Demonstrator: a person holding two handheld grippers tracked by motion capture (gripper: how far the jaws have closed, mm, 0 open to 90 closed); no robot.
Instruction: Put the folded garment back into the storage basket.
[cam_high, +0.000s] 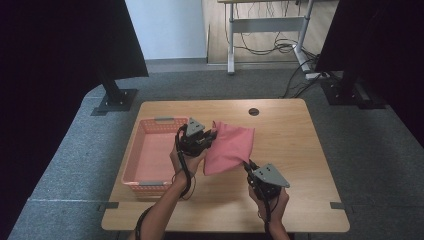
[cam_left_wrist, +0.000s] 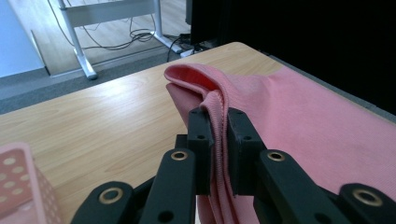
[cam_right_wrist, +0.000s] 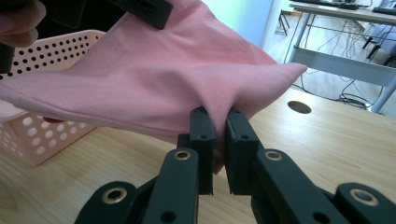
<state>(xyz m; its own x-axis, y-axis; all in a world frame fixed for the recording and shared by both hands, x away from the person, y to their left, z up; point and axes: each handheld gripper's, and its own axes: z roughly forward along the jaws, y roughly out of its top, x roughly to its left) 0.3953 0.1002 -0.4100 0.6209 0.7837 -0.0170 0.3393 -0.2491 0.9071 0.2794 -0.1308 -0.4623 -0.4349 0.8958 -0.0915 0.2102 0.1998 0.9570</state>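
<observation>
A folded pink cloth (cam_high: 229, 147) hangs above the wooden table (cam_high: 295, 145), held between both grippers. My left gripper (cam_high: 212, 134) is shut on the cloth's left corner; in the left gripper view the pink cloth (cam_left_wrist: 299, 121) is pinched between the black jaws of the left gripper (cam_left_wrist: 218, 140). My right gripper (cam_high: 248, 164) is shut on the cloth's near right corner. The right gripper view has the cloth (cam_right_wrist: 154, 79) spreading away from the right gripper (cam_right_wrist: 219, 140) toward the other gripper's jaw (cam_right_wrist: 149, 9) at the top.
A pink perforated basket (cam_high: 136, 157) stands empty on the table's left part, just left of my left hand; the basket wall (cam_right_wrist: 42, 135) is behind the cloth. A round cable hole (cam_high: 254, 111) lies near the far edge. Black stands and a desk with cables are beyond the table.
</observation>
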